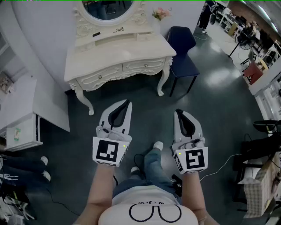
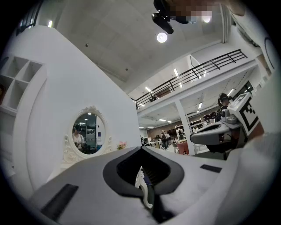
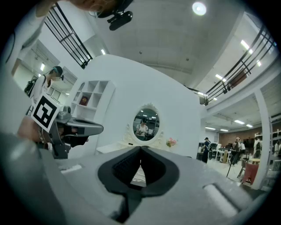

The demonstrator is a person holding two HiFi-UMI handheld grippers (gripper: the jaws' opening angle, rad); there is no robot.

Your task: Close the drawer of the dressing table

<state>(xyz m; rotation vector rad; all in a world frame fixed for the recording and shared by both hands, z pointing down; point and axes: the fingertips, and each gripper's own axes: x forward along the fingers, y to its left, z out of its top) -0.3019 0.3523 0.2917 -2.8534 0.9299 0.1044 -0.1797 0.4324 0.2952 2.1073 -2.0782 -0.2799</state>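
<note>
The white dressing table (image 1: 114, 55) stands against the curved wall at the top of the head view, with an oval mirror (image 1: 107, 9) above it. Its two front drawers (image 1: 100, 78) (image 1: 147, 66) look flush with the carved front. Both grippers hover over the dark floor, well short of the table. My left gripper (image 1: 128, 102) points at the table's front, jaws shut on nothing. The right gripper (image 1: 178, 112) is beside it, also shut and empty. In the left gripper view the shut tips (image 2: 141, 148) frame a white table leg (image 2: 144, 184). The right gripper view's tips (image 3: 140, 148) point at the mirror (image 3: 146, 123).
A dark blue chair (image 1: 182, 52) stands right of the table. Pink flowers (image 1: 160, 13) and small items sit on the table's back shelf. A low white cabinet (image 1: 22, 114) is at the left. The person's legs and shoes (image 1: 151, 160) are below the grippers. Cables lie on the floor.
</note>
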